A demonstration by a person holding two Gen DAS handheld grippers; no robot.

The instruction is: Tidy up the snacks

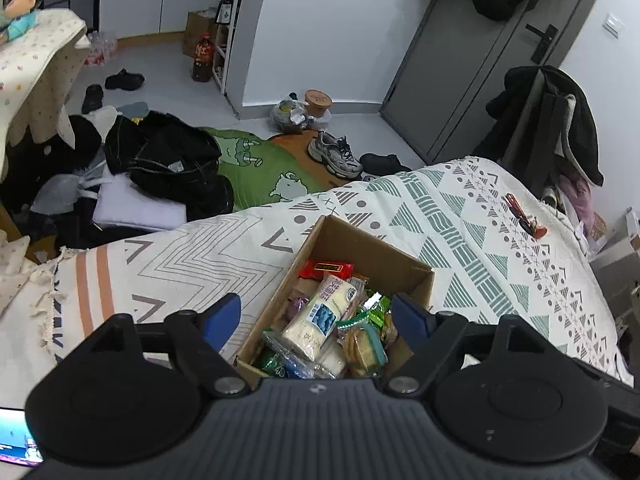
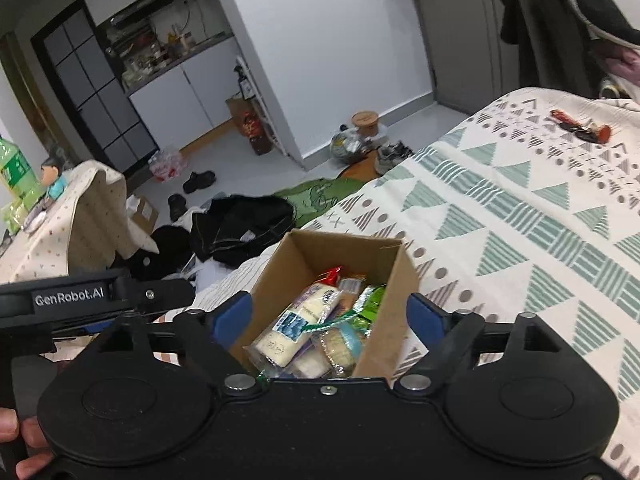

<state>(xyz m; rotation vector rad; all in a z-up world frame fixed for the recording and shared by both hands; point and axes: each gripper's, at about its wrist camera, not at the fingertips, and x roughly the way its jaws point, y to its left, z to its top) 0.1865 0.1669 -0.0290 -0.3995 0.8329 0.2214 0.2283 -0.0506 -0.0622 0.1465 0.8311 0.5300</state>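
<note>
Tongs (image 1: 318, 320) (image 2: 330, 318) gape empty over box (image 1: 360, 244); only right view shows fingers (image 2: 24, 436).

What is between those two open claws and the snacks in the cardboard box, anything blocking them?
Nothing visible is. The cardboard box has no lid, and the white snack packet lies on top of the pile. The left gripper and right gripper both hover open above it, with only air between.

the right gripper (image 2: 330, 316), black with blue pads, hangs spread wide above an open brown cardboard box (image 2: 394, 280) of wrapped snacks, topped by a white-and-blue packet (image 2: 296, 324), on the patterned white-and-green bedspread (image 2: 520, 220).
</note>
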